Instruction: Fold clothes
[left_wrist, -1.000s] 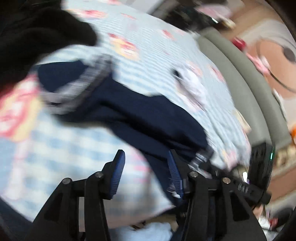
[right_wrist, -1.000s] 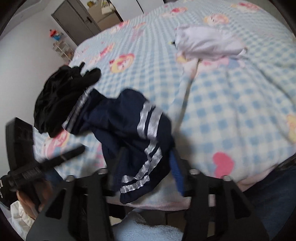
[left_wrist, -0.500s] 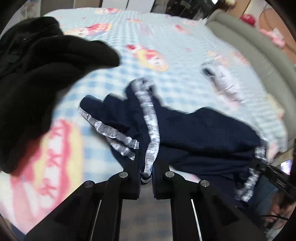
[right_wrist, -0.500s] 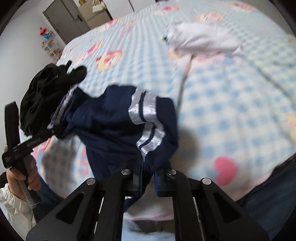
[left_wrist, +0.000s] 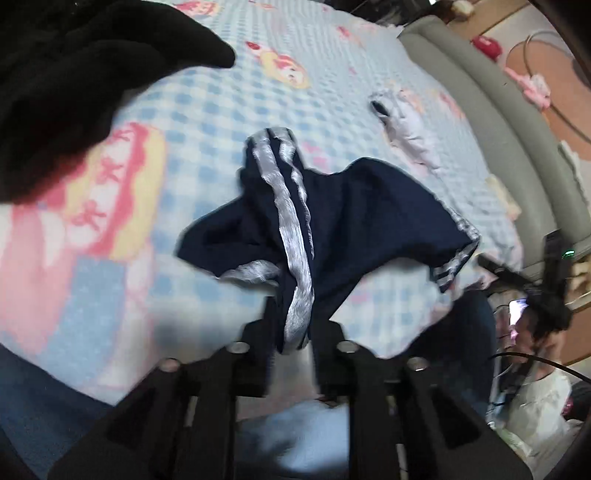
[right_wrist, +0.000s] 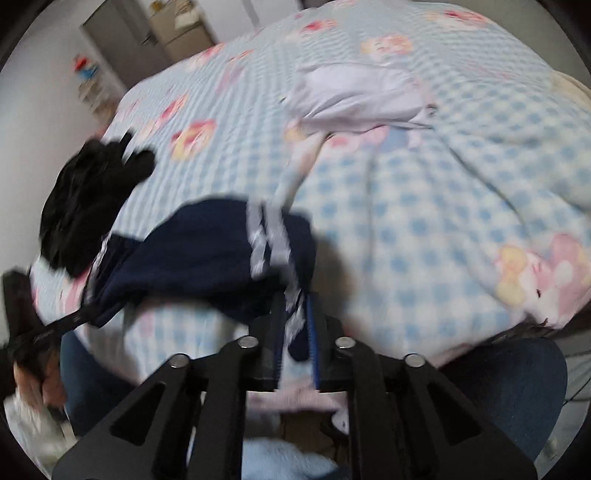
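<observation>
Now we hold the navy shorts (left_wrist: 369, 210) stretched between both tools above the bed (left_wrist: 207, 110), near its lower edge. Our left gripper (left_wrist: 293, 332) has a striped hem bunched between its jaws, which have just been opening; whether the pads press we cannot tell. Our right gripper (right_wrist: 295, 332) likewise, fabric between its jaws. A black garment (left_wrist: 55, 74) crowds the upper left; a white garment (right_wrist: 354, 96) lies farther up, with bare checked sheet between.
</observation>
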